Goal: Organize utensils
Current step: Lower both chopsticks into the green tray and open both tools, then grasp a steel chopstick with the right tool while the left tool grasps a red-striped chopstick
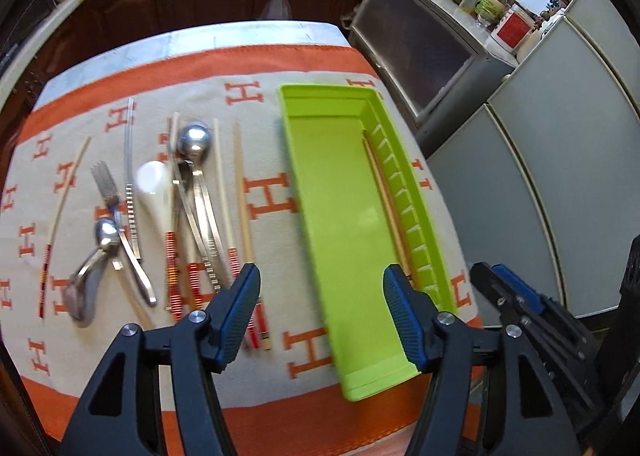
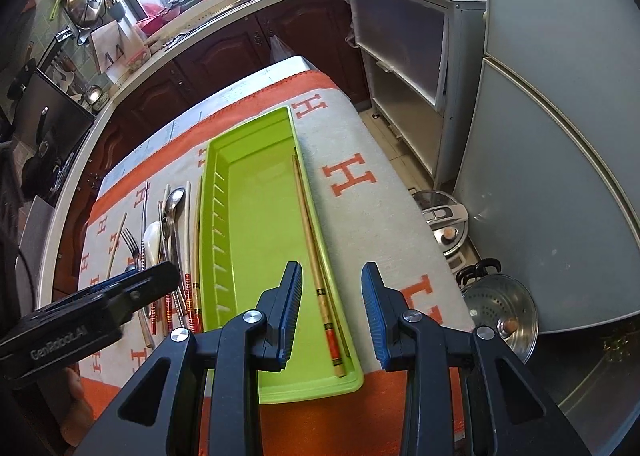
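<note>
On the left of the surface, on the orange-and-beige cloth (image 1: 264, 199), lie a fork (image 1: 105, 179), a white spoon (image 1: 154, 183), metal spoons (image 1: 195, 140) and loose chopsticks (image 1: 243, 191). The left tool (image 1: 320, 288) hangs open and empty above them. To the right stands the green tray (image 2: 248, 215), with one pair of chopsticks (image 2: 316, 268) inside along its right wall. The right tool (image 2: 331, 288) is open over the tray, holding nothing.

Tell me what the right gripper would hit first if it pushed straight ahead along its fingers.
Probably the chopsticks lying in the green tray: the right gripper is open and angled down over the tray's near end, though its height above them is unclear.
</note>
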